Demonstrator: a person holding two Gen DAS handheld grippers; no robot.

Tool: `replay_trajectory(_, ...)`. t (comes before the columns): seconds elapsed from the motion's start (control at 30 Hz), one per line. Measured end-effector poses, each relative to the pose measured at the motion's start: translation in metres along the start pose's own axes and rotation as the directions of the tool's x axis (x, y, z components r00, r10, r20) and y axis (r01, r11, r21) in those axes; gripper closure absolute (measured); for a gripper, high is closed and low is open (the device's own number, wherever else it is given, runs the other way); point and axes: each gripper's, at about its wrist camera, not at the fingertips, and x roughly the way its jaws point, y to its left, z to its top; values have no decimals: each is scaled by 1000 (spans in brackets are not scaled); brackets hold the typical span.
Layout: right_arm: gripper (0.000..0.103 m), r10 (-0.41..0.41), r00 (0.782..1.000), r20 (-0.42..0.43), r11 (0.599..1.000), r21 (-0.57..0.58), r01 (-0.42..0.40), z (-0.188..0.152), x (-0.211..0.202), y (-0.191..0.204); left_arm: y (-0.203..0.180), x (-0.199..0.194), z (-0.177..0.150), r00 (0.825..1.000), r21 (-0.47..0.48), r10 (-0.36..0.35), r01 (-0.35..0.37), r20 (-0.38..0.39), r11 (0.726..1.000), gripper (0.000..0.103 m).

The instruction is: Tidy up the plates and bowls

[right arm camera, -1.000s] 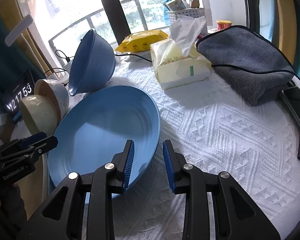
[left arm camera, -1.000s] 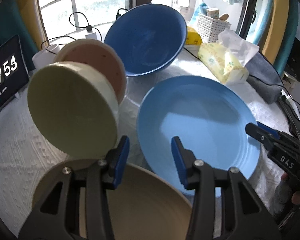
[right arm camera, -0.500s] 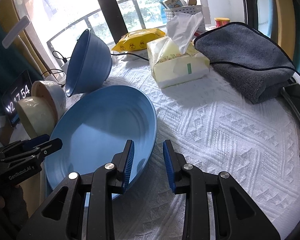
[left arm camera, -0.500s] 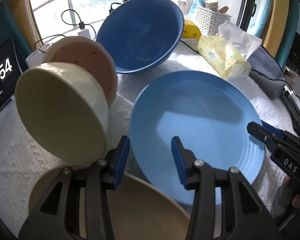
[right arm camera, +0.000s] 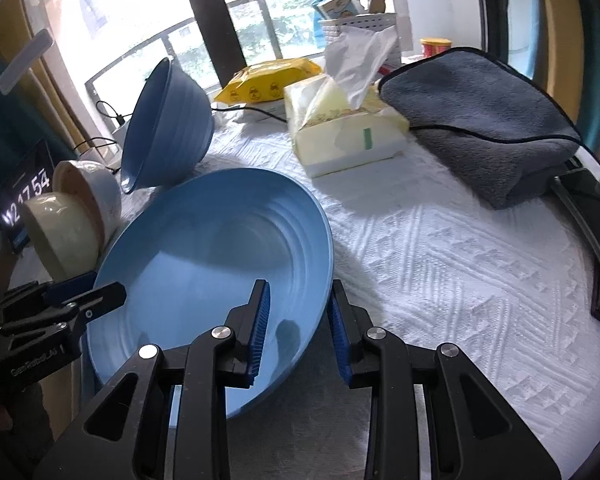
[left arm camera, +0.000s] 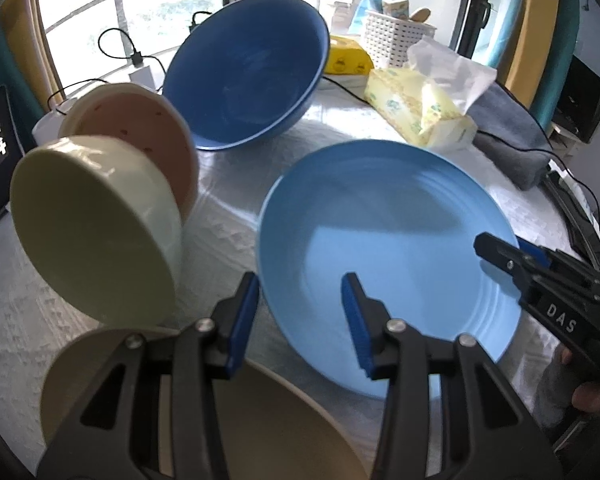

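A light blue plate (left arm camera: pixel 384 240) lies on the white tablecloth; it also shows in the right wrist view (right arm camera: pixel 216 264). My left gripper (left arm camera: pixel 300 312) is open, its jaws astride the plate's near left rim above a tan bowl (left arm camera: pixel 260 420). My right gripper (right arm camera: pixel 296 320) is open, its jaws astride the plate's right rim. A dark blue bowl (left arm camera: pixel 248 72), a pink bowl (left arm camera: pixel 140 128) and a pale green bowl (left arm camera: pixel 88 232) stand tilted on edge at the left.
A tissue box (right arm camera: pixel 344 128), a yellow wipes pack (right arm camera: pixel 268 80), a grey towel (right arm camera: pixel 480 116) and a white basket (left arm camera: pixel 396 40) are at the back right. A clock display (right arm camera: pixel 24 196) stands at the left. Cables run near the window.
Both grippers have moved in over the blue plate's rim from opposite sides. The plates and bowls have not moved.
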Motion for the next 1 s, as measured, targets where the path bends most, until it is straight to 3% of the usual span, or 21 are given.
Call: replay_trajectory(1.0,71,-30,997,68,999,-11,30,-7,-41,6,4,-55,-16,989,-18,-67,70,129,997,65)
